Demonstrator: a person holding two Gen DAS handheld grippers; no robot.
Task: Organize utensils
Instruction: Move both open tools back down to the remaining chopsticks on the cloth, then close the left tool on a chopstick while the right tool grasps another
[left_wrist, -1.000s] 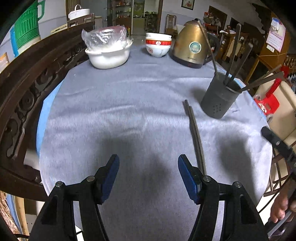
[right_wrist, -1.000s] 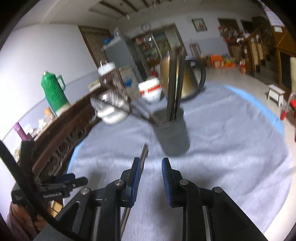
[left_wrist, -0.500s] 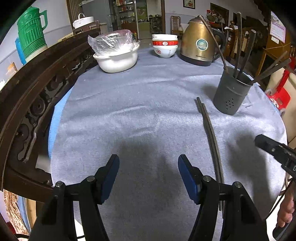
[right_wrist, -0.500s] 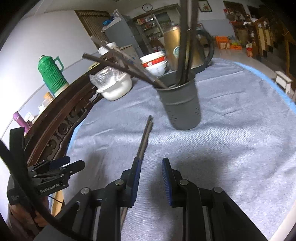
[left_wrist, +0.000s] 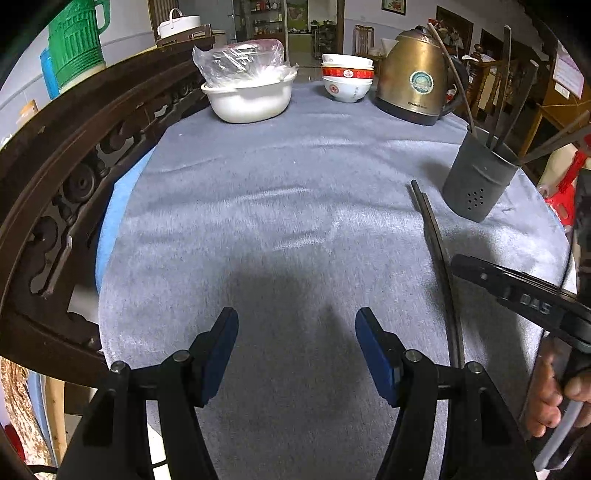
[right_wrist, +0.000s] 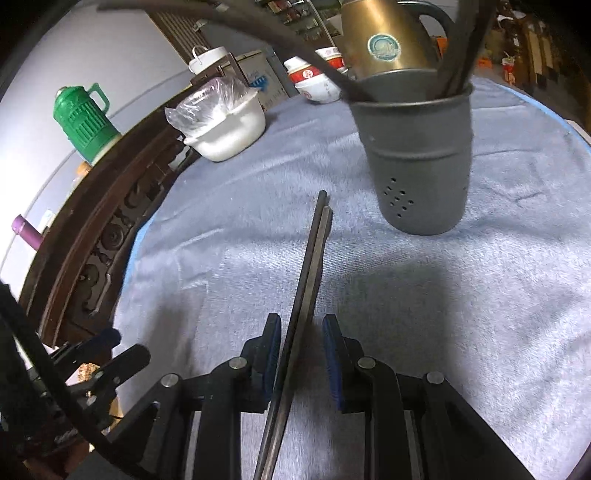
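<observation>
Far left of the left wrist view, a carved dark wooden chair back (left_wrist: 66, 177) curves along the grey-cloth-covered table (left_wrist: 295, 206). At the bottom of that frame the left gripper (left_wrist: 296, 334) hovers low, its jaws spread wide with nothing between them. Upper middle sit a white plastic-wrapped bowl (left_wrist: 249, 98), stacked red-and-white bowls (left_wrist: 347, 79) and a brass-coloured electric kettle (left_wrist: 415, 88).

Right of centre lies the pair of long dark chopsticks (left_wrist: 437, 258), flat on the cloth and side by side, tips pointing toward the dark grey perforated utensil holder (left_wrist: 478, 181) just beyond, which already holds several sticks.

In the right wrist view the right gripper (right_wrist: 300, 363) straddles the pair (right_wrist: 308, 291), jaws narrowly apart on either side; not yet clamped, as far as I can judge.

The risk: closing on two thin sticks against soft cloth could catch just one, or scissor them apart. On the lift, the long tips may knock the holder's rim (right_wrist: 410, 98) and tip it.

The near ends of the chopsticks vanish beneath the right gripper, and the holder's contents run out of frame above.
</observation>
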